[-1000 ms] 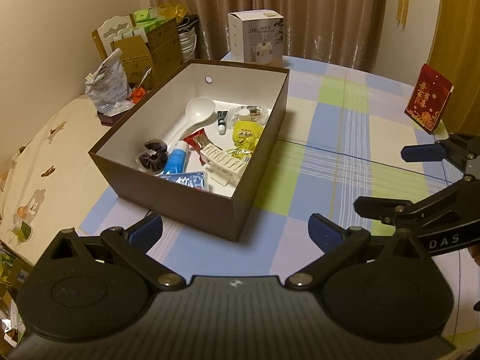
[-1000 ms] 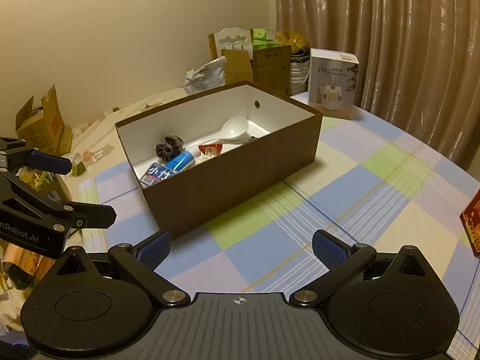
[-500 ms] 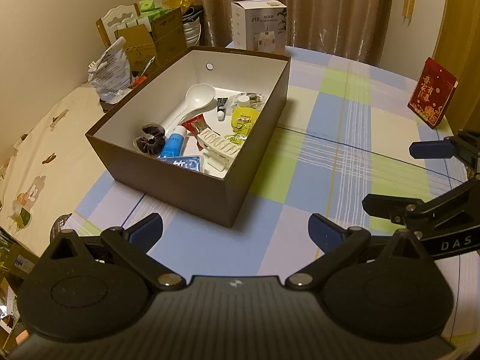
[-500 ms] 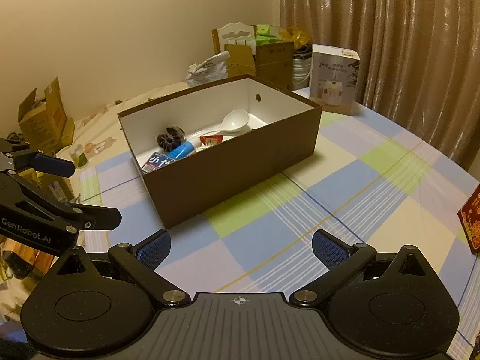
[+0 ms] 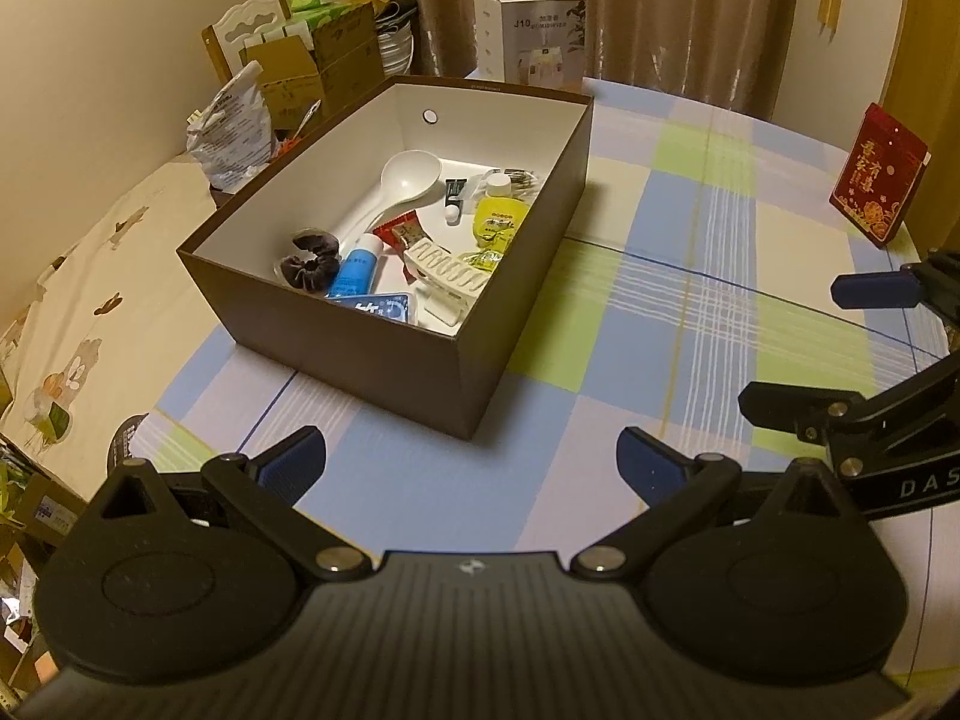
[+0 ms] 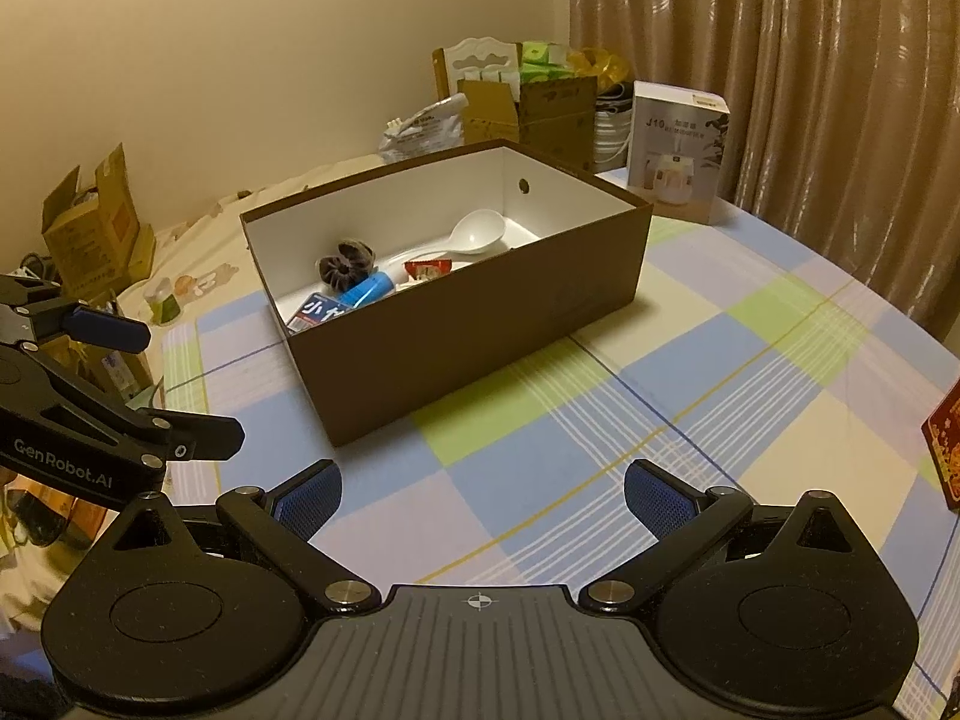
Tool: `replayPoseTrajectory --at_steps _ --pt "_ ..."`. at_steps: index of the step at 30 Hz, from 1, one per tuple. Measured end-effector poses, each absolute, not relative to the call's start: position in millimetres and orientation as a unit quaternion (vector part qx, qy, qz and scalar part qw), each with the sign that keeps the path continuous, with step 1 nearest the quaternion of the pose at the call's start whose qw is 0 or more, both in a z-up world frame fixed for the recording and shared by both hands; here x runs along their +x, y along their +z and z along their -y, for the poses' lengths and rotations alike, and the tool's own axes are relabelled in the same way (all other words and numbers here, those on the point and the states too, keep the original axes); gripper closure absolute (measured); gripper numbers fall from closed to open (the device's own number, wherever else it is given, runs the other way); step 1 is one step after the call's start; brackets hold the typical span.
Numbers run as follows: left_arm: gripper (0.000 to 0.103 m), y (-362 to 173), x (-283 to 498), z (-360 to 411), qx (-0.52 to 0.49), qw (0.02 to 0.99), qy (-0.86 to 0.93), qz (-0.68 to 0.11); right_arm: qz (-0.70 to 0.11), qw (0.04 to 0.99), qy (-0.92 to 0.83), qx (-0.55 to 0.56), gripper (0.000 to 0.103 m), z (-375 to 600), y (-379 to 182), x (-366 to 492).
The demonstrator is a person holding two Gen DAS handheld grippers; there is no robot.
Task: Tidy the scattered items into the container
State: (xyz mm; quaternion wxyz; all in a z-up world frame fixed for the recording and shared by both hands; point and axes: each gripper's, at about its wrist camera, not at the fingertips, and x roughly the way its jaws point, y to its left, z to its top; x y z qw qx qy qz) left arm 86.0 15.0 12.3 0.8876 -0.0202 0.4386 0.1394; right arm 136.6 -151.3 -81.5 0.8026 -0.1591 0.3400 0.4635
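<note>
A brown box with a white inside (image 5: 372, 360) (image 6: 456, 348) stands on the checked tablecloth. In it lie a white ladle (image 5: 408, 177) (image 6: 477, 231), a dark scrunchie (image 5: 309, 267) (image 6: 345, 264), a blue tube (image 5: 357, 267), a red sachet (image 5: 405, 231), a yellow bottle (image 5: 498, 219), a white hair claw (image 5: 447, 279) and a blue pack (image 5: 378, 307). My left gripper (image 5: 471, 459) hovers open in front of the box, holding nothing. My right gripper (image 6: 483, 495) is open and empty too, near the box's front right side.
A red packet (image 5: 876, 180) stands at the table's right edge. A white product box (image 5: 528, 36) (image 6: 678, 159) sits behind the brown box. Cardboard boxes (image 6: 528, 108), a chair back and a plastic bag crowd the far left. Curtains hang behind.
Both grippers have drawn back and up from the box, which now looks smaller and farther away. Both stay open and empty.
</note>
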Motion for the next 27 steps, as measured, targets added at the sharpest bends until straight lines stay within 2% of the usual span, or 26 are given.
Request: replayPoseTrajectory --at_steps 27 --pt "0.001 10.5 83.6 -19.1 -0.007 0.883 0.164 -0.441 -0.340 0.799 0.467 -0.169 0.000 145.4 -85.3 136.9"
